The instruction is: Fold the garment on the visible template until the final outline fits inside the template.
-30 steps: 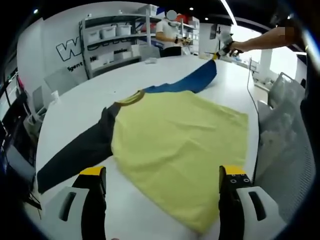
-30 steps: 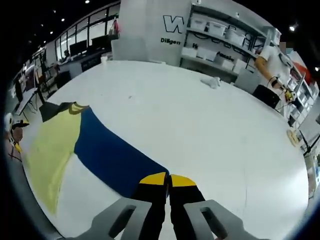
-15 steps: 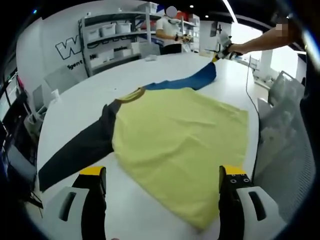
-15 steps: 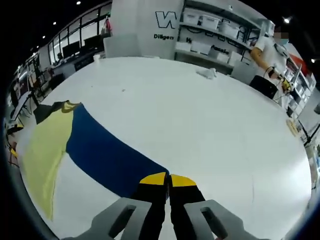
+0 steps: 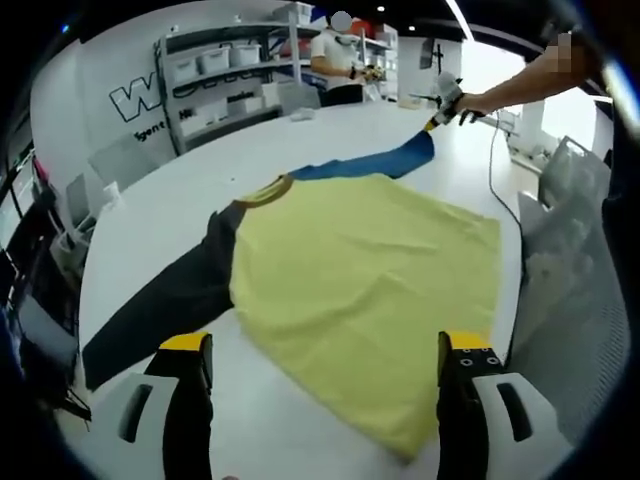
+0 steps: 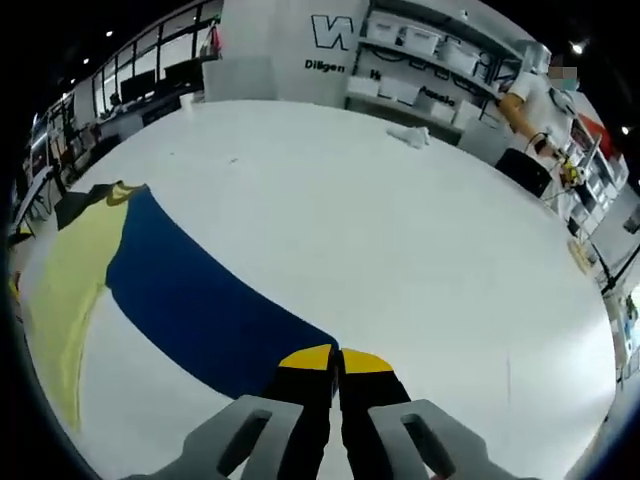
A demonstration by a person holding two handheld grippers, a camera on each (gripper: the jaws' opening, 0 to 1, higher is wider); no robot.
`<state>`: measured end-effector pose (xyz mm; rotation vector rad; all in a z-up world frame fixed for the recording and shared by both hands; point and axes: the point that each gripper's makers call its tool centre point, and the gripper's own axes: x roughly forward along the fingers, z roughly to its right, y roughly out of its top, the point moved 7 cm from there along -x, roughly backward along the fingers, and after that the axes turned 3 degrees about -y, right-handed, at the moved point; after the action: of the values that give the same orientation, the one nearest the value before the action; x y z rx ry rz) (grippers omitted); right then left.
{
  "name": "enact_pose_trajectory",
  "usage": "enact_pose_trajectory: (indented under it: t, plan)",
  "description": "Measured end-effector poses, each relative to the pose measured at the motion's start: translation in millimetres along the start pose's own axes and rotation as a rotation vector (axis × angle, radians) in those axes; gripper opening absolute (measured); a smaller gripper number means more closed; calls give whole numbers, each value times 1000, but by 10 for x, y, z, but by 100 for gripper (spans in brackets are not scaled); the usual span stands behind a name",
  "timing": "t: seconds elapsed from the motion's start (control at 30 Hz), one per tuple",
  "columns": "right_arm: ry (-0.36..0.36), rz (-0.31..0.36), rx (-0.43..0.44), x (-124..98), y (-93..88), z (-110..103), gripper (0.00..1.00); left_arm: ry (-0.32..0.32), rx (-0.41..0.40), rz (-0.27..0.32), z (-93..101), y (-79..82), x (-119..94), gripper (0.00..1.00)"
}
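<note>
A long-sleeved shirt lies flat on the white table (image 5: 180,200): yellow body (image 5: 370,280), black sleeve (image 5: 165,305) stretched toward the near left, blue sleeve (image 5: 375,165) stretched away to the far right. My left gripper (image 5: 325,350) stands open above the near hem, nothing between its jaws. In the left gripper view my right gripper (image 5: 440,105) holds the blue sleeve's far end at the end of an outstretched arm. In the right gripper view my right gripper (image 6: 337,358) is shut on the cuff of the blue sleeve (image 6: 190,300), with the yellow body (image 6: 70,270) far to the left.
Shelving with white bins (image 5: 230,90) and a person (image 5: 340,65) stand beyond the table's far edge. A small white cloth (image 6: 410,135) lies on the far part of the table. A cable (image 5: 500,190) runs past the table's right edge, beside a grey chair (image 5: 565,290).
The right gripper has drawn the blue sleeve's cuff farther out from the shirt body, so the sleeve lies straighter and longer. The left gripper has barely moved.
</note>
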<state>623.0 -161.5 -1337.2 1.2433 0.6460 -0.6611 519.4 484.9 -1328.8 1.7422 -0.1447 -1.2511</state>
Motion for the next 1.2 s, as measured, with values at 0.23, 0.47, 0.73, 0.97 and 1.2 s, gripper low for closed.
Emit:
enact_pose_trajectory:
  t: [0.23, 0.47, 0.73, 0.97, 1.2]
  plan:
    - [-10, -15, -7, 154, -31, 40, 0, 1, -2, -14, -2, -17, 0, 95]
    - [20, -3, 22, 155, -138, 12, 6, 0, -7, -16, -4, -21, 19, 95]
    - [19, 12, 88, 51, -434, 26, 13, -5, -5, -14, 16, -19, 46, 95]
    - [118, 29, 116, -5, -646, -144, 16, -5, -8, -15, 27, -11, 40, 95]
    - [180, 50, 131, 13, -675, -260, 15, -8, -3, -20, 42, 0, 34, 95]
